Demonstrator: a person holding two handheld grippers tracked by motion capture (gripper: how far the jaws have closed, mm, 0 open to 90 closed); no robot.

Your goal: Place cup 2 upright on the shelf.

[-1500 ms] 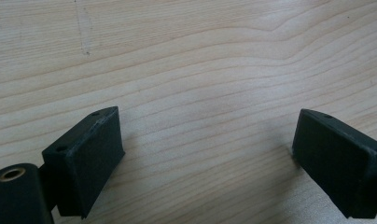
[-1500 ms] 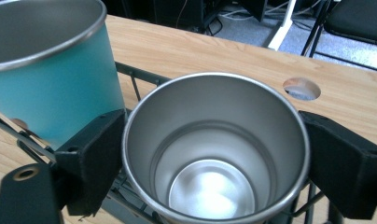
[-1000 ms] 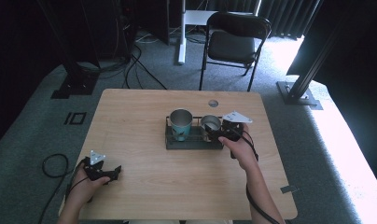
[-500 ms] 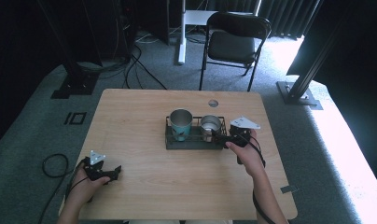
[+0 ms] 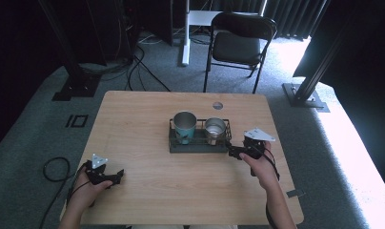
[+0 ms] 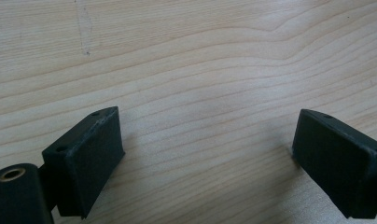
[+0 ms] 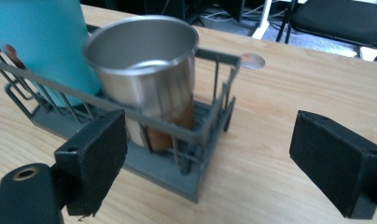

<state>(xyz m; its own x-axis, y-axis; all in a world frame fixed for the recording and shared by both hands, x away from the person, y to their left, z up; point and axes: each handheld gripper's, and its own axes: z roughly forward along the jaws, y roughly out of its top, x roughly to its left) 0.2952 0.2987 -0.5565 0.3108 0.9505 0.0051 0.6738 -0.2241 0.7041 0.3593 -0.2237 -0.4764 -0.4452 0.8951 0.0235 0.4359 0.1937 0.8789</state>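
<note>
A dark wire rack (image 5: 198,146) stands mid-table holding a teal cup (image 5: 185,126) on its left and a steel cup (image 5: 215,130) on its right, both upright. My right gripper (image 5: 233,152) hovers just off the rack's right end, open with nothing held. In the right gripper view the steel cup (image 7: 144,70), the teal cup (image 7: 37,42) and the rack's corner (image 7: 210,130) lie ahead of the open right gripper (image 7: 207,154). My left gripper (image 5: 117,176) rests near the table's front left, and in its own view the left gripper (image 6: 205,154) is open over bare wood.
The wooden table (image 5: 143,119) has a round cable hole (image 5: 217,105) behind the rack. A black folding chair (image 5: 240,45) stands beyond the far edge. Cables lie on the floor at the left (image 5: 55,167).
My right gripper has drawn back from the steel cup and the rack's right end, toward the near edge and slightly right. The left gripper has stayed put.
</note>
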